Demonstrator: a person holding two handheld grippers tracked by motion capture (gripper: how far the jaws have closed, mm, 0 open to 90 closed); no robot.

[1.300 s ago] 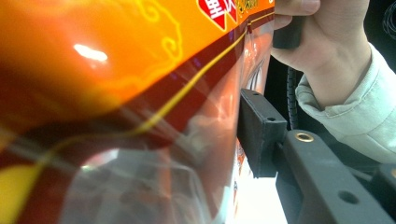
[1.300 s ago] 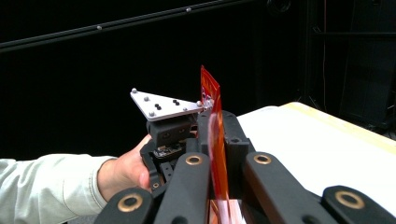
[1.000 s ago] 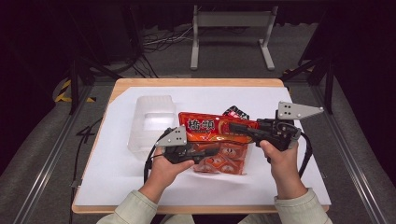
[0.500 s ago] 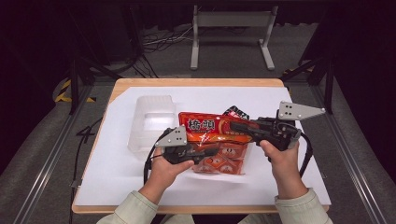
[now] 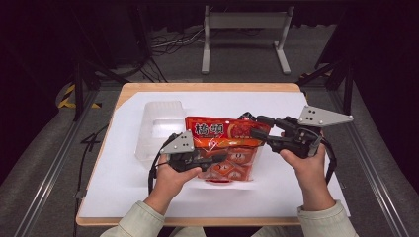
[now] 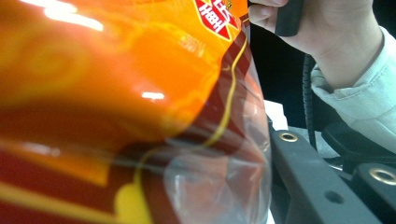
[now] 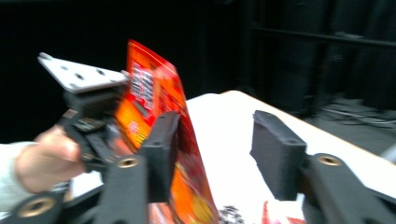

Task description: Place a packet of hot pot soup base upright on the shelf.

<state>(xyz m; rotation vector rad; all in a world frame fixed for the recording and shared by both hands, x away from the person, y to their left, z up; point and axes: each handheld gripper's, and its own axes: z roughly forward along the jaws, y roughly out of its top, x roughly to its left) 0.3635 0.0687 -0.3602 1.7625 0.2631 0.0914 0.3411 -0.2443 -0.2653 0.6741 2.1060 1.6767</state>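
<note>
Noodle packet (image 5: 225, 148) is lying mid-frame on the white worktop (image 5: 296, 187), beside a clear plastic tray (image 5: 158, 128). Left claw (image 5: 217, 159) is gripping its lower edge, while right claw (image 5: 259, 126), jaws just opening wide, is letting go of its right corner.

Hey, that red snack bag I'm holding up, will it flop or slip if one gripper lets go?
Probably floppy: the red snack bag is thin film that creases and bulges beside the left gripper. Its glossy surface throws bright glare, so it may slide. The right gripper, whose jaws have just been opening, no longer pinches it, so expect sag.

Lab: dark curtains (image 5: 39, 44), metal frame (image 5: 244, 19), cables (image 5: 168, 42).
</note>
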